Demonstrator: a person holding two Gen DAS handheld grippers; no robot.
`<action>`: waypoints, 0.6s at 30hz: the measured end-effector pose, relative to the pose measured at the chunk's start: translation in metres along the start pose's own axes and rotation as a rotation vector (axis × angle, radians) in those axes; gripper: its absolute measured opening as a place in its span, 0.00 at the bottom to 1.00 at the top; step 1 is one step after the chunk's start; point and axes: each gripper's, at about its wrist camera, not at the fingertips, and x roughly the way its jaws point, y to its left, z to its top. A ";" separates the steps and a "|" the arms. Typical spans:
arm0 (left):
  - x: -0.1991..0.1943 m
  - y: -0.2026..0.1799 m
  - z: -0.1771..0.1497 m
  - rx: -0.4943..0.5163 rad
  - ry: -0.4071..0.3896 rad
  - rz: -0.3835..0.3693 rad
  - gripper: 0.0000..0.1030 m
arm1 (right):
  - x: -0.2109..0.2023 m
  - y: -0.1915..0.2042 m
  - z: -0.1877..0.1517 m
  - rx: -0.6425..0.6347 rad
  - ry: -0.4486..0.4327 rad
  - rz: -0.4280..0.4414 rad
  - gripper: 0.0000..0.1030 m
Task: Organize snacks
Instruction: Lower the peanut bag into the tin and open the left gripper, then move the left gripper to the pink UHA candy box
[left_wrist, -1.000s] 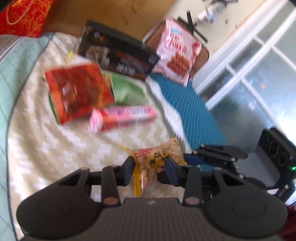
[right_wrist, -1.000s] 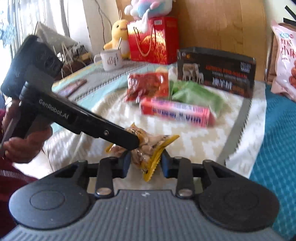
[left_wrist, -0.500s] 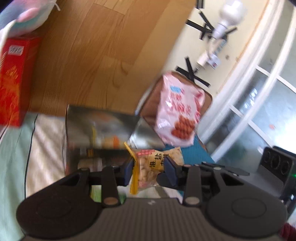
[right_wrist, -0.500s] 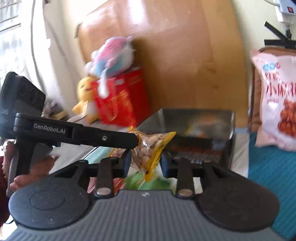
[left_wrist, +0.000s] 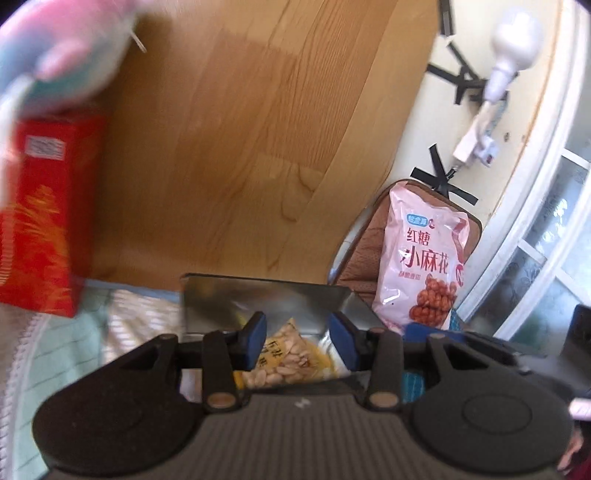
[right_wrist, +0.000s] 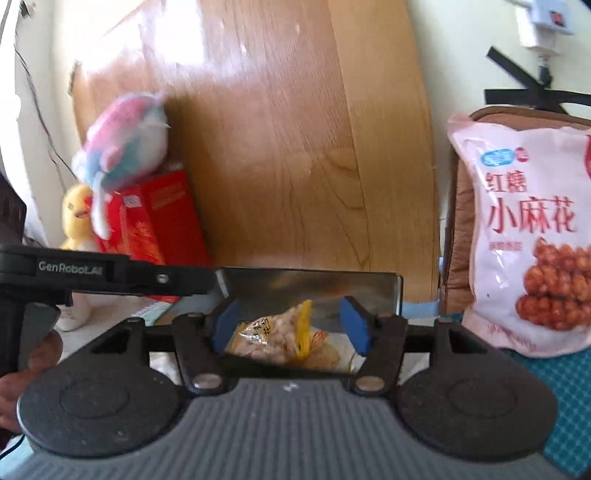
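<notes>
Left gripper (left_wrist: 297, 334): blue pads spread apart, nothing clamped. Right gripper (right_wrist: 290, 325): pads likewise wide apart, gripping nothing. Peanut packet (right_wrist: 280, 334) lies between and below both sets of pads, resting on the glossy top of the dark box (right_wrist: 314, 284); in the left view the packet (left_wrist: 288, 360) sits near, partly behind the gripper body. Judged released onto the box, touching neither gripper as far as visible. Pink snack bag (left_wrist: 424, 258) leans upright against the brown cushion, far right. Red gift box (right_wrist: 155, 218) with plush toy (right_wrist: 125, 140) on it stands far left against the wooden panel.

Risk: box top looks slick; packet could slide off if a pad brushes it on withdrawal. Views blurred, so exact seating uncertain
</notes>
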 end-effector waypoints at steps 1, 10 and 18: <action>-0.014 0.001 -0.008 0.008 -0.012 -0.001 0.38 | -0.009 0.001 -0.003 -0.007 0.001 0.019 0.62; -0.097 0.014 -0.099 -0.059 0.063 0.008 0.40 | -0.048 0.026 -0.072 -0.076 0.183 0.135 0.79; -0.119 0.022 -0.138 -0.127 0.103 0.011 0.39 | -0.064 0.077 -0.105 -0.088 0.275 0.275 0.78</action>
